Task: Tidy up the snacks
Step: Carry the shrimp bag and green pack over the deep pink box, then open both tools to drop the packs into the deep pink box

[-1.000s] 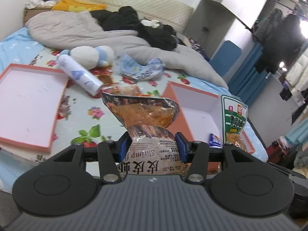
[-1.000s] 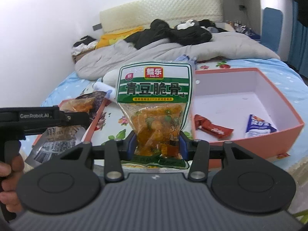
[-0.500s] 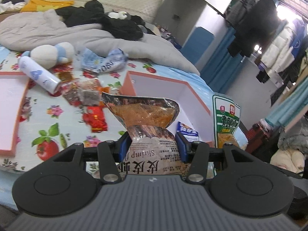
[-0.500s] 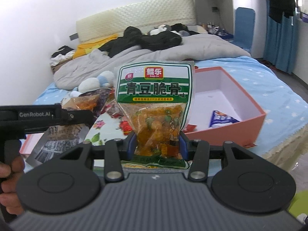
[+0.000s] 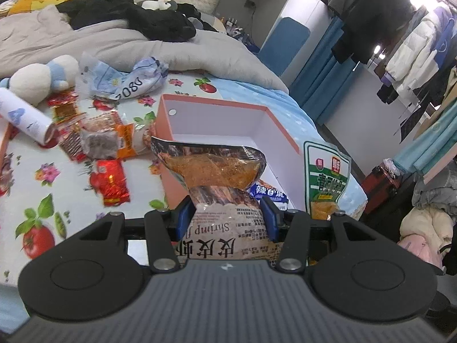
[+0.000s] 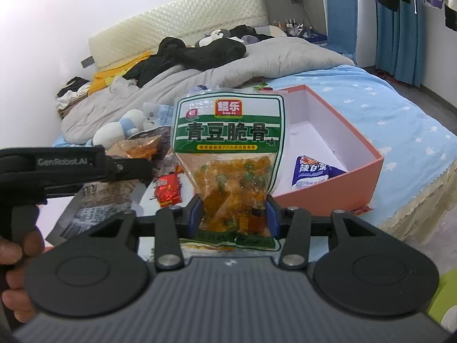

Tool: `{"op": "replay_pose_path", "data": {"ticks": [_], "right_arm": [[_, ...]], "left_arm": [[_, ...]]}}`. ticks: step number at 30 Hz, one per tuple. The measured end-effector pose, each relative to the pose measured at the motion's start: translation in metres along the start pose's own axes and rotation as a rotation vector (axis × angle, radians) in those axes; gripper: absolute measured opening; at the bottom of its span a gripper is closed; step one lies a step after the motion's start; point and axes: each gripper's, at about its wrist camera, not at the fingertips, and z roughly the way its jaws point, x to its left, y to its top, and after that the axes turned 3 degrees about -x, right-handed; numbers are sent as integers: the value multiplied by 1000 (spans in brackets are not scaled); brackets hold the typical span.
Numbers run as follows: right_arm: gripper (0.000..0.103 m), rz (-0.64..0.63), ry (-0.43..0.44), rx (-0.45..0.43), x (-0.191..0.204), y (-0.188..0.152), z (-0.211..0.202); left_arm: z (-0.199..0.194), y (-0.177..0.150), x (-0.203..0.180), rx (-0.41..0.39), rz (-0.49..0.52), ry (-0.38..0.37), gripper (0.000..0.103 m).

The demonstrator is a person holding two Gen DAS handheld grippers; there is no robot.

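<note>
My left gripper (image 5: 225, 217) is shut on a shrimp snack bag (image 5: 212, 168) with orange contents, held upright in front of the pink box (image 5: 282, 131). My right gripper (image 6: 232, 214) is shut on a green-and-white bag of green pea snack (image 6: 228, 143), also upright. That green bag (image 5: 325, 180) shows at the right in the left wrist view. The pink box (image 6: 337, 188) is open and holds a blue-and-white packet (image 6: 311, 171). The left gripper's black body (image 6: 71, 165) and the shrimp bag (image 6: 100, 205) appear at the left of the right wrist view.
Loose snack packets (image 5: 97, 140), a red packet (image 5: 112, 183) and a white spray can (image 5: 25, 120) lie on the flowered bedsheet left of the box. A plush toy (image 5: 37, 80), a grey quilt (image 5: 114, 43) and black clothes lie further back. A hand (image 6: 14, 274) grips the left handle.
Both views have swung right: the pink box now sits nearer the middle and closer, and the pink lid at the left has left the view. Both bags stay gripped.
</note>
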Motion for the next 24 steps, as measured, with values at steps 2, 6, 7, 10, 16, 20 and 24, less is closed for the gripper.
{"op": "replay_pose_path", "data": {"ticks": [2,6,7,10,16,20,24], "right_arm": [[48,2,-4,3,-6,6,9],[48,3,-20,7,-21,22,30],[49,3,-24,7,-25,25,36],[49,16,-31,14,-37,35,56],[49,21,-38,55,-55,42,98],[49,37,-38,96,-66,42,124],[50,29,-41,141,-74,43,148]], "left_arm": [[16,8,-2,14,-1,0,55],[49,27,-6,29,5,2,55],[56,31,-6,32,6,1,55],[81,46,-8,44,15,1,55],[134,65,-10,81,29,3,55],[169,71,-10,120,47,17,55],[199,72,-9,153,55,15,55]]}}
